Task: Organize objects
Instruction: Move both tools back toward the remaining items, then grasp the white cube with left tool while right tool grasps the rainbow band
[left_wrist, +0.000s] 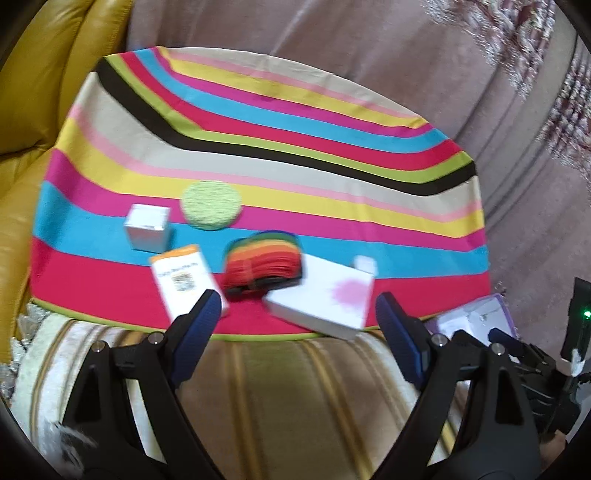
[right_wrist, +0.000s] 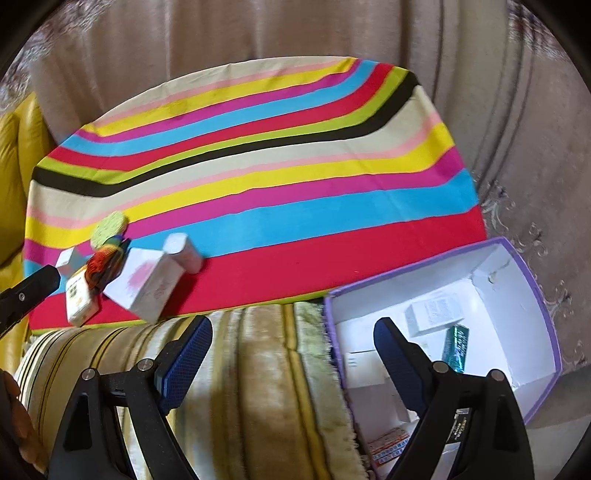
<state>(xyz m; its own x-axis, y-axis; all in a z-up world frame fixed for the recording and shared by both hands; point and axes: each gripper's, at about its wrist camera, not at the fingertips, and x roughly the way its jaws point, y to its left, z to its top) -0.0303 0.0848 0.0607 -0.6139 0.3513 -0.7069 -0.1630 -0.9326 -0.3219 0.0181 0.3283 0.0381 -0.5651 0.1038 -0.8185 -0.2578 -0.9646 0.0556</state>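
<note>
White box (left_wrist: 320, 297) low centre, over the cloth (left_wrist: 258, 147) edge (crowded by the rainbow stack (left_wrist: 264, 264)); both grippers (left_wrist: 295, 325) (right_wrist: 293, 345) spread, empty: liable to tip off if nudged.

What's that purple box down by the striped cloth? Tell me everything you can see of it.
The purple box is an open, lidless carton, cardboard by the look of it, with a lilac outside and rim and plain white inner walls. It sits tilted in the right wrist view, beside the near right corner of the striped cloth and against the fringed cream rug. Inside lie several small packages: a white carton, a teal packet and other white boxes. One finger of the open right gripper crosses in front of it; nothing grips it.
</note>
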